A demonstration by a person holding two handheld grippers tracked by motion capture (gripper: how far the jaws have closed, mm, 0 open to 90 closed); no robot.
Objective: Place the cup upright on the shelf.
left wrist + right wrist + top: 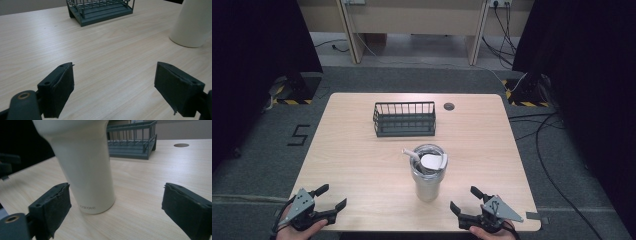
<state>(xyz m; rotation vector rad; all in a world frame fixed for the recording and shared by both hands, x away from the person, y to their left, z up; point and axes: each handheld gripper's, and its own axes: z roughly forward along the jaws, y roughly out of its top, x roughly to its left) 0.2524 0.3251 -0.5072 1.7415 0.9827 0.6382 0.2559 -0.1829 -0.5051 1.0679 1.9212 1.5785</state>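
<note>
A: How much of the tumbler (85,167) can you see from the right gripper view?

B: Its top runs off the upper edge, and the upper part is blurred. In the left gripper view the tumbler (193,23) is cut by the top and right edges.

A: And what sits inside it?

B: From the high view, something white (432,161) lies at the mouth, too small to tell what it is.

A: The rack?

B: The rack (100,10) loses its top at the edge in the left gripper view. The small round thing (449,106) beside the rack (404,119) is too small to identify.

A: The hands?

B: The left hand (299,231) and right hand (486,233) are cut off by the bottom edge.
</note>
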